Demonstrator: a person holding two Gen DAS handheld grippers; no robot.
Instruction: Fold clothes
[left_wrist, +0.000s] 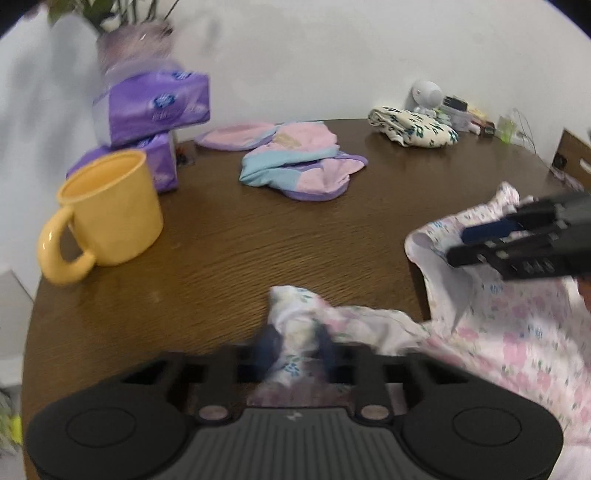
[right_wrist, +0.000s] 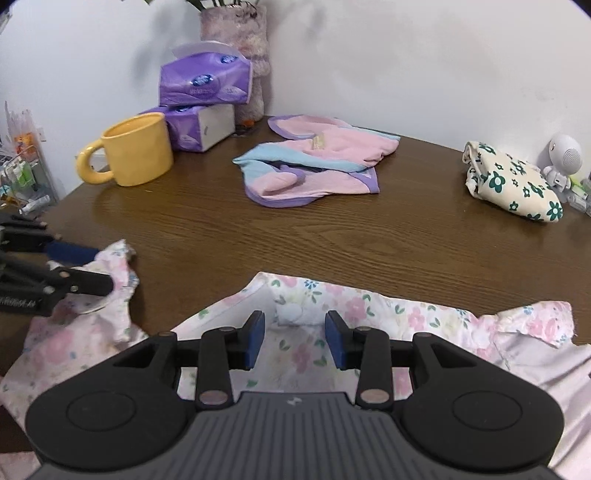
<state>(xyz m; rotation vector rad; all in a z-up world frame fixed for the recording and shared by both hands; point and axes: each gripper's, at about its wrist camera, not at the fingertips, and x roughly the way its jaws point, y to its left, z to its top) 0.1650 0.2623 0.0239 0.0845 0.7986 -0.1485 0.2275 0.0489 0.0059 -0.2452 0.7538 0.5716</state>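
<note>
A white garment with pink flowers (left_wrist: 517, 332) (right_wrist: 354, 306) lies on the near part of the brown table (left_wrist: 258, 240). My left gripper (left_wrist: 297, 347) is shut on a bunched sleeve of it; the blue pads press the cloth from both sides. From the right wrist view the left gripper (right_wrist: 96, 267) shows at the left edge, on that sleeve. My right gripper (right_wrist: 295, 338) is open just above the neckline, pads apart, cloth below them and nothing pinched. The left wrist view has the right gripper (left_wrist: 458, 243) entering from the right over the collar.
A yellow mug (right_wrist: 136, 151) and stacked purple tissue packs (right_wrist: 205, 79) stand at the back left. A pink and blue garment (right_wrist: 317, 162) lies mid-table. A cream cloth with green flowers (right_wrist: 513, 181) and a small white figure (right_wrist: 563, 158) sit at the far right.
</note>
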